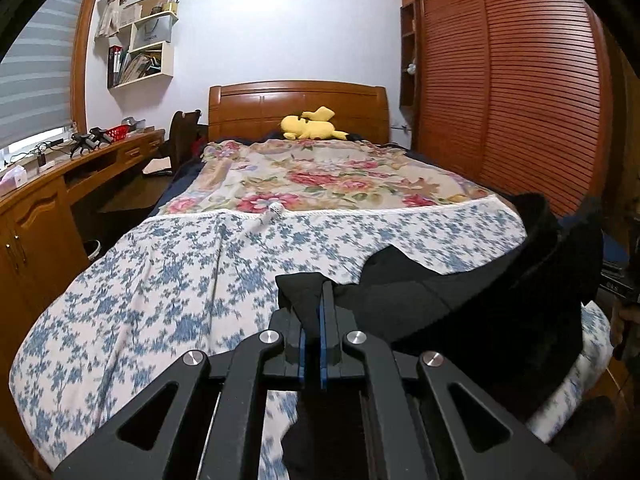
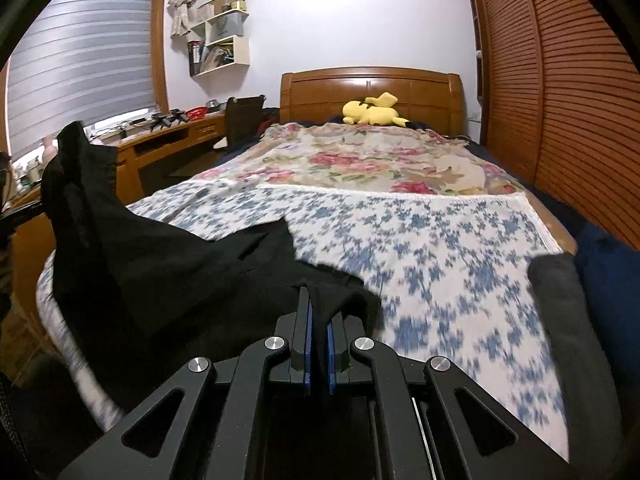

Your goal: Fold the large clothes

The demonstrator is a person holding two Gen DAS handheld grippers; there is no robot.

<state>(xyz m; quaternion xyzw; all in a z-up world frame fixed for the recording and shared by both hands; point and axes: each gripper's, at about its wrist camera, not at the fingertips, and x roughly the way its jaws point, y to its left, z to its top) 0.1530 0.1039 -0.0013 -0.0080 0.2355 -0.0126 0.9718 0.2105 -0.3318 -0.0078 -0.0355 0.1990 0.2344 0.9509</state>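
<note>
Both tools pinch a black garment over the bed.

Left tool (image 1: 314,312) pressed together on a fold of the garment (image 1: 460,300); right tool (image 2: 318,316) likewise nips its cloth (image 2: 168,264). Garment hangs between them above the blue-flowered sheet (image 1: 160,280), near the bed's foot. Yellow plush (image 1: 310,125) lies by the headboard (image 1: 298,106).

A yellow plush toy (image 1: 310,126) is lying against the wooden headboard (image 1: 298,106). A blue-flowered sheet (image 1: 160,280) is overlapping a rose-patterned blanket (image 1: 320,176) on the bed. Wall shelves (image 1: 148,52) are holding books; a louvred wardrobe (image 1: 508,80) is standing at right, a worktop (image 1: 80,160) at left.
</note>
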